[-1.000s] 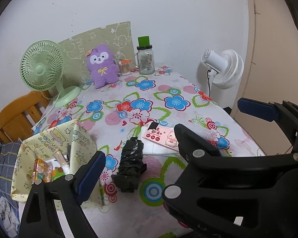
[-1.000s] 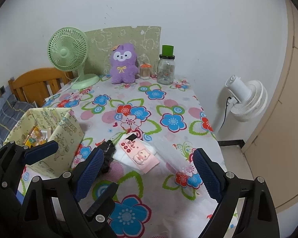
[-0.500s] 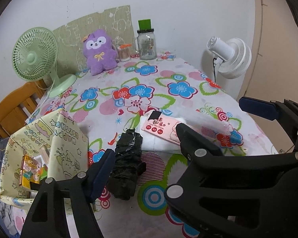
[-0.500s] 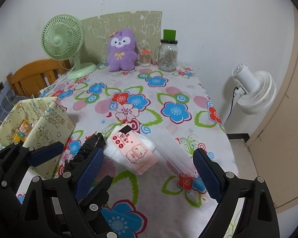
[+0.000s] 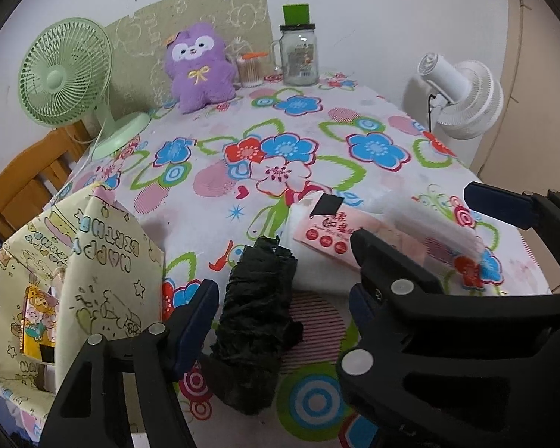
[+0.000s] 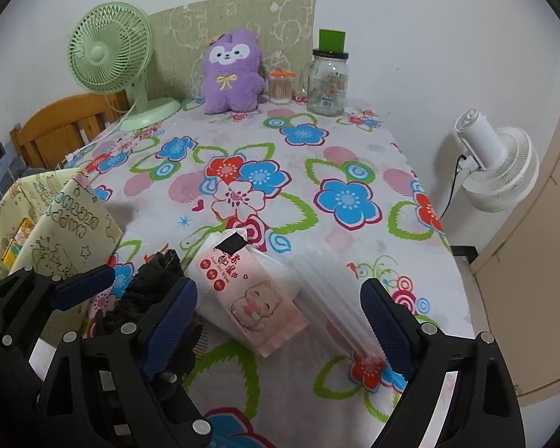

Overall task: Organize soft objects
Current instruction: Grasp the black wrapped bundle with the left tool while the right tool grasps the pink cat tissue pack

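Over a floral table, left gripper (image 5: 283, 298) closing around black bundle (image 5: 255, 321) — right gripper (image 6: 280, 321) apart over wipes pack (image 6: 250, 291); squeeze mid-bundle gently.

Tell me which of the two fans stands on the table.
The green fan, at the table's far left corner beside the purple plush. The white fan stands off the table's right edge, against the wall.

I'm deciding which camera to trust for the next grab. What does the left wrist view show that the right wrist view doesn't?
Only the left wrist view shows the whole black bundle between the closing left gripper jaws, untouched.

Only the right wrist view shows the pink wipes pack in full, with the open right gripper straddling it.

Both show the yellow gift bag, purple plush, green fan and glass jar.
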A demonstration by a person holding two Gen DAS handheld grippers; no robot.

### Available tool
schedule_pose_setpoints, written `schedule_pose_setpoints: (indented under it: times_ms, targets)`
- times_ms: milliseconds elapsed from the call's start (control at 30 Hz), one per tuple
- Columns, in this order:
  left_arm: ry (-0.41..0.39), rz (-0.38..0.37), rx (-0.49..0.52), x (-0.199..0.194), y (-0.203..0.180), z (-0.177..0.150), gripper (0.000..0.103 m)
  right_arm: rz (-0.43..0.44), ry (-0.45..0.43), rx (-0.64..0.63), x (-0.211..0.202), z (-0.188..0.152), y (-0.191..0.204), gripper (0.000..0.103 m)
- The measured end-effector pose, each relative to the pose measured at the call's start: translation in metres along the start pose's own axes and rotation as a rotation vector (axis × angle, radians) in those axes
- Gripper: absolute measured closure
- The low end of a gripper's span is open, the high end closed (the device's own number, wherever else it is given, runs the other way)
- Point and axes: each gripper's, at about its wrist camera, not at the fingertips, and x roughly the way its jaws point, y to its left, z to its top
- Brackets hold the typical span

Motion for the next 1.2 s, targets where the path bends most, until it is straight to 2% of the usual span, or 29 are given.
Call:
schedule_pose_setpoints:
  times_ms: [67,200,367,700,800,867,967,1200]
  targets:
    - [0.014,0.001,-0.003,0.006,0.002,0.001,0.038,0.007,0.011,-0.006,0.007,0.001,0.000,0.012]
    - [0.052,-0.007,-0.011,0.017,0.004,0.001,0.043,0.008,0.028,-0.021,0.017,0.002,0.002,0.012]
    - [0.057,0.009,-0.018,0.025,0.007,0.002,0.050,0.024,0.042,-0.021,0.029,0.005,0.003,0.013]
    - [0.073,0.024,-0.024,0.042,0.012,0.003,0.043,0.059,0.080,-0.031,0.052,0.007,0.007,0.020]
    - [0.068,0.019,-0.032,0.044,0.014,0.001,0.045,0.074,0.086,-0.036,0.055,0.008,0.009,0.023]
    - [0.064,0.010,-0.044,0.043,0.015,0.000,0.055,0.096,0.101,-0.030,0.058,0.007,0.009,0.030]
    - [0.069,-0.015,-0.046,0.042,0.014,-0.001,0.065,0.097,0.098,-0.025,0.057,0.005,0.009,0.035]
    - [0.071,-0.026,-0.045,0.039,0.012,-0.004,0.069,0.043,0.080,-0.034,0.048,-0.001,0.010,0.052]
